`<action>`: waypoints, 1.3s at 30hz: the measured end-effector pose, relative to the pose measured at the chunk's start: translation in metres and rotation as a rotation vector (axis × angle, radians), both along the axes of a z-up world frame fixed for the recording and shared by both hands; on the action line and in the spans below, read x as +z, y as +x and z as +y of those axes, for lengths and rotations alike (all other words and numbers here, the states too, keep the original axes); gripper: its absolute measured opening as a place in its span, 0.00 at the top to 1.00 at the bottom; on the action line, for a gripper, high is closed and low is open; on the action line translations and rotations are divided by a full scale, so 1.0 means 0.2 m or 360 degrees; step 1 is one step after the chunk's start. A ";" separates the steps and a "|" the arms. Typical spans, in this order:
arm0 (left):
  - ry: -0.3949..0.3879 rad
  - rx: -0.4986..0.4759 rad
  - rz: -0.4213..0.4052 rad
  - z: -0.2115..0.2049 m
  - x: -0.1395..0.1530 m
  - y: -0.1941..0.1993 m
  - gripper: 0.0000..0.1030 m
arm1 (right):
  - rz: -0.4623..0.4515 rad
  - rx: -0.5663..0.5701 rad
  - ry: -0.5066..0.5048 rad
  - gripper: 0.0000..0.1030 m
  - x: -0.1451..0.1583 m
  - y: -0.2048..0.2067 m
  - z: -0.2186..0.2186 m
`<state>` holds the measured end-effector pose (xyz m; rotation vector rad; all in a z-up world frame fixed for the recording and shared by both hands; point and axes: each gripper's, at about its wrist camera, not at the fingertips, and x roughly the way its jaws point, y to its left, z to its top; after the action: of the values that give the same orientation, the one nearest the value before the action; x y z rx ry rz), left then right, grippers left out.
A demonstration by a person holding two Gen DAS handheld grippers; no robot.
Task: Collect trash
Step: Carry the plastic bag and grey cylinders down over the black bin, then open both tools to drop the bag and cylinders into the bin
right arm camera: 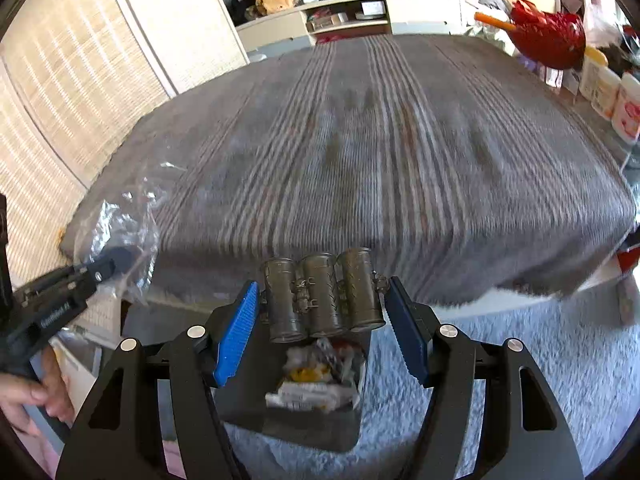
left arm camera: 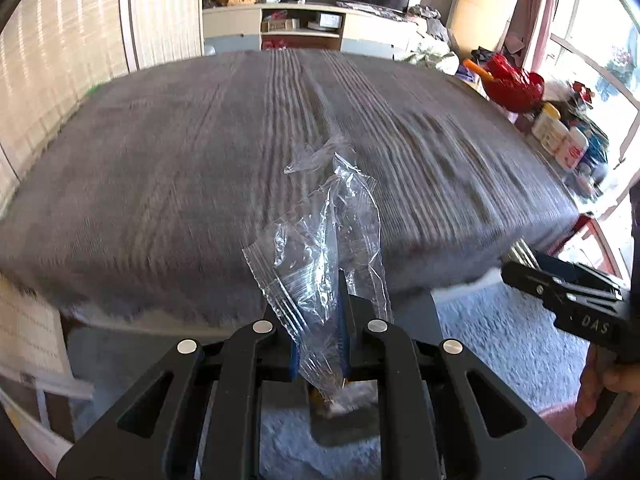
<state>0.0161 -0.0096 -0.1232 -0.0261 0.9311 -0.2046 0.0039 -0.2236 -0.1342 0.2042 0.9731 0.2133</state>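
Note:
My left gripper is shut on a crumpled clear plastic wrapper, which sticks up from between its blue pads. It hangs over a dark bin on the floor in front of the table. My right gripper is shut on a grey-green piece made of three joined tubes, its jaws standing wide around it. Below it is the same bin, with paper and wrapper scraps inside. In the right wrist view, the left gripper and its wrapper show at the left edge. In the left wrist view, the right gripper shows at the right.
A grey striped cloth covers the table ahead. A red bowl and white jars stand at its far right. A woven screen lines the left, and a low white cabinet is behind. A pale shaggy rug lies under the bin.

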 end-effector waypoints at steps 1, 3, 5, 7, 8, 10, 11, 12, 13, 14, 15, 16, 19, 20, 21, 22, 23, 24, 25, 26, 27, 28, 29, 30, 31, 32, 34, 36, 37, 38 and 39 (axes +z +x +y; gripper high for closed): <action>0.0003 -0.0003 0.0005 -0.01 -0.01 -0.02 0.88 | 0.0004 0.0003 -0.0002 0.36 -0.01 -0.02 0.00; 0.0008 -0.0014 0.0019 -0.03 -0.06 -0.09 0.88 | 0.0026 0.0006 -0.0003 0.36 -0.04 -0.06 0.02; -0.0012 -0.0014 0.0050 -0.04 -0.12 -0.15 0.88 | 0.0050 0.0002 0.0008 0.36 -0.07 -0.08 0.02; -0.0013 -0.0015 0.0079 -0.06 -0.17 -0.20 0.88 | 0.0066 -0.0003 0.0018 0.36 -0.09 -0.11 0.03; -0.0011 -0.0021 0.0091 -0.07 -0.18 -0.21 0.88 | 0.0077 -0.0005 0.0023 0.36 -0.11 -0.13 0.04; 0.0001 -0.0040 0.0112 -0.10 -0.23 -0.25 0.88 | 0.0097 -0.0003 0.0020 0.36 -0.14 -0.15 0.05; 0.0004 -0.0053 0.0129 -0.13 -0.26 -0.26 0.88 | 0.0105 -0.0003 0.0014 0.36 -0.16 -0.16 0.06; 0.0001 -0.0060 0.0141 -0.13 -0.28 -0.27 0.88 | 0.0116 -0.0003 0.0008 0.36 -0.18 -0.16 0.06; -0.0004 -0.0068 0.0157 -0.14 -0.30 -0.29 0.87 | 0.0131 -0.0003 0.0012 0.36 -0.20 -0.17 0.07; -0.0007 -0.0088 0.0185 -0.17 -0.34 -0.30 0.87 | 0.0140 -0.0003 0.0015 0.36 -0.21 -0.16 0.07; -0.0005 -0.0101 0.0200 -0.18 -0.36 -0.31 0.87 | 0.0148 -0.0005 0.0015 0.36 -0.22 -0.16 0.07; -0.0003 -0.0117 0.0216 -0.20 -0.39 -0.31 0.87 | 0.0154 -0.0006 0.0005 0.36 -0.23 -0.16 0.08; -0.0009 -0.0138 0.0259 -0.23 -0.45 -0.32 0.87 | 0.0173 -0.0011 -0.0021 0.36 -0.27 -0.15 0.08; -0.0011 -0.0137 0.0264 -0.23 -0.46 -0.32 0.87 | 0.0180 -0.0013 -0.0016 0.36 -0.27 -0.15 0.09; -0.0005 -0.0137 0.0262 -0.23 -0.47 -0.32 0.87 | 0.0188 -0.0016 -0.0009 0.36 -0.28 -0.15 0.09; -0.0003 -0.0138 0.0260 -0.23 -0.47 -0.32 0.87 | 0.0194 -0.0019 0.0001 0.36 -0.29 -0.14 0.09; -0.0007 -0.0139 0.0259 -0.23 -0.47 -0.32 0.87 | 0.0198 -0.0019 0.0011 0.36 -0.29 -0.14 0.08; -0.0014 -0.0137 0.0257 -0.23 -0.46 -0.32 0.87 | 0.0201 -0.0016 0.0026 0.36 -0.29 -0.14 0.09; -0.0020 -0.0136 0.0254 -0.23 -0.46 -0.32 0.87 | 0.0202 -0.0013 0.0034 0.36 -0.29 -0.13 0.09; -0.0026 -0.0136 0.0252 -0.22 -0.46 -0.32 0.87 | 0.0203 -0.0007 0.0039 0.36 -0.30 -0.13 0.09; -0.0033 -0.0136 0.0252 -0.22 -0.45 -0.31 0.86 | 0.0202 -0.0005 0.0041 0.36 -0.30 -0.13 0.10; -0.0037 -0.0136 0.0253 -0.21 -0.45 -0.30 0.86 | 0.0203 -0.0004 0.0046 0.36 -0.30 -0.12 0.10; -0.0037 -0.0137 0.0248 -0.21 -0.45 -0.31 0.86 | 0.0203 -0.0001 0.0053 0.36 -0.30 -0.11 0.10; -0.0032 -0.0142 0.0239 -0.22 -0.44 -0.31 0.85 | 0.0202 0.0002 0.0060 0.36 -0.30 -0.11 0.10; -0.0018 -0.0149 0.0228 -0.23 -0.43 -0.31 0.83 | 0.0200 0.0004 0.0068 0.35 -0.30 -0.11 0.11; -0.0010 -0.0154 0.0221 -0.23 -0.43 -0.31 0.82 | 0.0196 0.0005 0.0071 0.34 -0.30 -0.10 0.11; 0.0002 -0.0150 0.0209 -0.23 -0.42 -0.31 0.81 | 0.0185 -0.0010 0.0068 0.34 -0.29 -0.09 0.12; 0.0019 -0.0127 0.0198 -0.23 -0.41 -0.31 0.75 | 0.0181 -0.0037 0.0067 0.33 -0.28 -0.08 0.11; 0.0026 -0.0114 0.0192 -0.22 -0.41 -0.31 0.69 | 0.0177 -0.0053 0.0071 0.30 -0.28 -0.08 0.10; 0.0030 -0.0101 0.0185 -0.22 -0.41 -0.31 0.66 | 0.0169 -0.0076 0.0070 0.25 -0.27 -0.08 0.09; 0.0028 -0.0097 0.0179 -0.21 -0.40 -0.31 0.59 | 0.0157 -0.0092 0.0072 0.23 -0.26 -0.08 0.08</action>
<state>-0.0452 -0.0514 -0.2037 0.0071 1.0468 -0.2534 -0.0112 -0.2070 -0.1852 0.2860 1.0598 0.1738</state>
